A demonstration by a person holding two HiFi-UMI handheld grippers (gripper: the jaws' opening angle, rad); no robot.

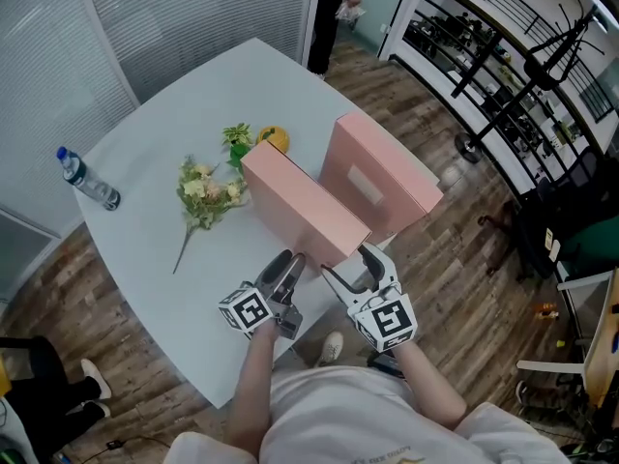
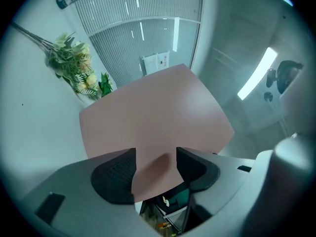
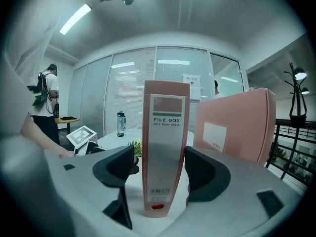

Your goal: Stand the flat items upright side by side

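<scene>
Left tongs (image 1: 290,262) clamped, right tongs (image 1: 353,267) spread apart, both pointing forward

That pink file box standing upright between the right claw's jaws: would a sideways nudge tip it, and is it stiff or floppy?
The near file box is tall on a narrow base, so a push against its broad side would probably topple it. Its faces look flat with crisp edges, so it is likely stiff board. It may be light if empty, but its contents are not visible.

A water bottle (image 1: 87,180) lies at the left edge of a white table (image 1: 164,104). A bunch of flowers (image 1: 205,193) lies left of the middle, with a yellow thing (image 1: 275,139) up and right of it. A person (image 1: 334,13) stands at the top. The floor (image 1: 464,249) is brown wood.
</scene>
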